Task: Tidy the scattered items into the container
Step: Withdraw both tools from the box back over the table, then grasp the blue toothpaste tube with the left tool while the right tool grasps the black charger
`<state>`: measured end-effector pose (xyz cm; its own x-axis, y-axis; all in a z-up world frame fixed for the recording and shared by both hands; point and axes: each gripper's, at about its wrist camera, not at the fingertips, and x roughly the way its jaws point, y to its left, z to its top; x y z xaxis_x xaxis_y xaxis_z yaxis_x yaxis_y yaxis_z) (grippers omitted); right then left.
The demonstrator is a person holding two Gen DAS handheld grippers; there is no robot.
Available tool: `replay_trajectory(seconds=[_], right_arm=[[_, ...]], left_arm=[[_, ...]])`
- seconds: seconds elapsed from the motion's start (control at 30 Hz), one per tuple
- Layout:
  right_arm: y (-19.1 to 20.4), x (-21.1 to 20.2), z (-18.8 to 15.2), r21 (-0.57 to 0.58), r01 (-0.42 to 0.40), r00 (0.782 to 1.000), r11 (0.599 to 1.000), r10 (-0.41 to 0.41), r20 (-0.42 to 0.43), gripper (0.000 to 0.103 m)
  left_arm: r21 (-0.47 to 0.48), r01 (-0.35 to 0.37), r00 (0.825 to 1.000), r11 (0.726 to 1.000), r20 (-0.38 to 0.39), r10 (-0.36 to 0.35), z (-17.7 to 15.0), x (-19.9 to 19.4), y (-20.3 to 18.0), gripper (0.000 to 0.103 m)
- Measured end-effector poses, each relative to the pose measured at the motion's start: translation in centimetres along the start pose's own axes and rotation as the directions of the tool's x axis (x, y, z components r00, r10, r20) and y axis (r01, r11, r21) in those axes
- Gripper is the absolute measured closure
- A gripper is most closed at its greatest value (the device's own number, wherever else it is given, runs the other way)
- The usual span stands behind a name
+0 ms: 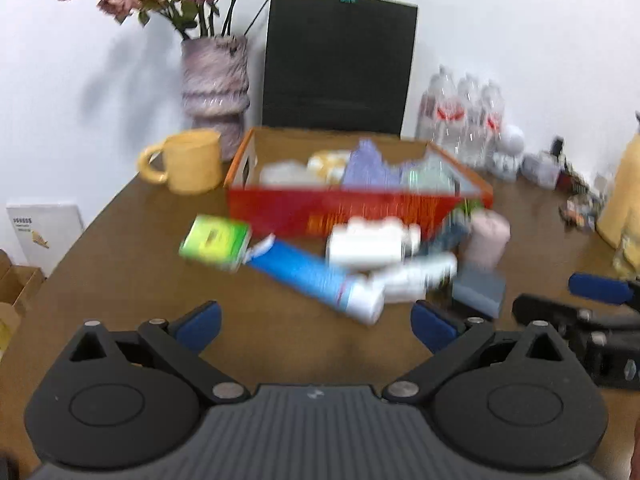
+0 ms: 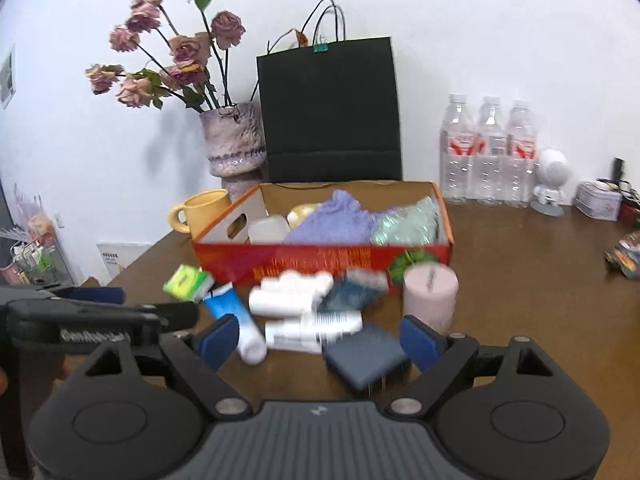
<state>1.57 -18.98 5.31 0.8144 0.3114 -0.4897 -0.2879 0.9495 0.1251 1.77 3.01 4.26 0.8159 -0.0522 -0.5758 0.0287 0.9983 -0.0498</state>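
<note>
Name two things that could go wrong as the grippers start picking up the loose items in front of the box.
1. The white bottle, blue tube and white tube lie touching; grabbing one may nudge or roll the others.
2. The left gripper sits close beside the right gripper, both open near the same pile, so they could collide.

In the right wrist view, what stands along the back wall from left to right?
Vase of flowers → black bag → three water bottles → white figurine → small tin.
</note>
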Motion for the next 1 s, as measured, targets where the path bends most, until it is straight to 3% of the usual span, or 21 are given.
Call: replay_trajectory(seconds=[0.1, 0.27, 0.33, 0.6, 0.7, 1.0], right_arm=[[0.2, -0.4, -3.3, -0.019, 0.043, 0.999, 0.999, -0.043, -0.027, 0.016], [0.3, -0.4, -6.5, -0.004, 0.056, 0.995, 0.998, -0.057, -0.086, 0.016], [0.4, -0.3, -7.1, 0.010, 0.055, 0.994, 0.998, -0.054, -0.092, 0.015], [0.8, 0.7, -7.7, 0.022, 0.076, 0.988, 0.997, -0.073, -0.137, 0.008], [1.0, 1.2, -7.7, 0.007, 0.094, 0.984, 0.996, -0.091, -0.155, 0.000], [1.0, 1.3, -7.7, 0.004, 0.100, 0.982, 0.995, -0.098, -0.160, 0.000]], left_arm=[[-0.012, -0.017, 1.000, 1.000, -0.004, 0.017, -3.6, -1.1, 0.3, 0.000], [-0.001, -0.074, 0.997, 0.997, 0.022, 0.074, -6.5, -1.3, -0.1, 0.000], [-0.015, -0.039, 0.999, 0.999, 0.028, 0.040, -6.8, -1.2, 0.0, 0.000], [0.041, -0.067, 0.994, 0.997, -0.081, 0.070, -7.0, 0.6, -1.0, 0.000], [0.043, -0.064, 0.994, 0.997, -0.082, 0.067, -7.1, 0.5, -1.0, 0.000], [0.040, -0.065, 0.994, 0.997, -0.084, 0.068, -7.2, 0.4, -1.0, 0.000]])
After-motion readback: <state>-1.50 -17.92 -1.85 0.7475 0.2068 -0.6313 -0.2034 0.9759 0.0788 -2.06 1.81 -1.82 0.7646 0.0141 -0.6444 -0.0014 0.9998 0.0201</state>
